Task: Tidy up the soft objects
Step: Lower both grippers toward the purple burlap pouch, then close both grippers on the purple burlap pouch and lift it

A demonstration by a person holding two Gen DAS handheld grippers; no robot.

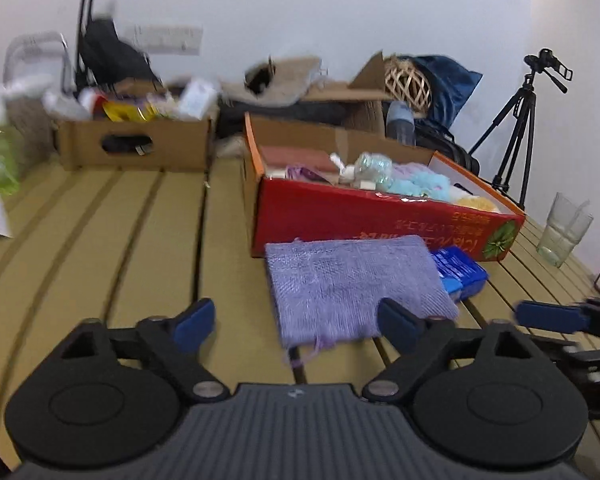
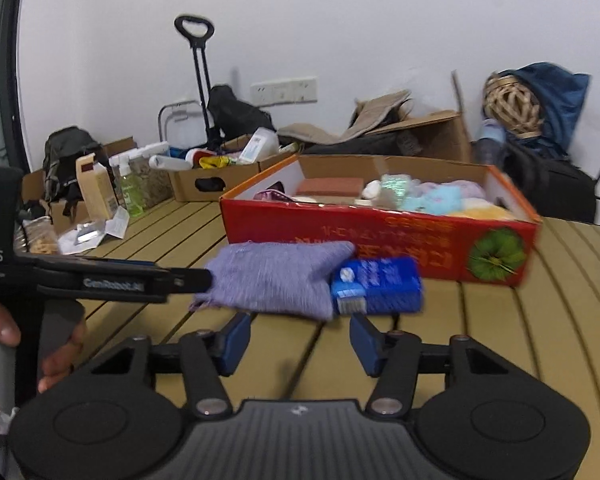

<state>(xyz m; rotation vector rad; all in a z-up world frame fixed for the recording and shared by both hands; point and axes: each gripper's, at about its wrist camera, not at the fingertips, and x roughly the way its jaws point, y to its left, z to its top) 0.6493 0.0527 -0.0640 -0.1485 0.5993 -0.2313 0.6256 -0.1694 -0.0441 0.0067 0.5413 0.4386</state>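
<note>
My left gripper (image 1: 296,322): jaws wide, nothing in them, right pad at the near edge of the purple cloth (image 1: 356,284), whether touching I can't tell. Cloth lies flat mid-worktop, long axis left-right, against the red box (image 1: 380,220), blue pack (image 2: 380,290) touching its right end. Right gripper (image 2: 298,344): jaws half open, empty, just short of cloth and pack. Left looks nearer.

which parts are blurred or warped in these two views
Left wrist view: motion blur smears the brown cardboard box and clutter at left; the purple cloth is soft. Right wrist view: the blue pack and red box lettering are smeared. Both views: fisheye bends the table slats.
</note>
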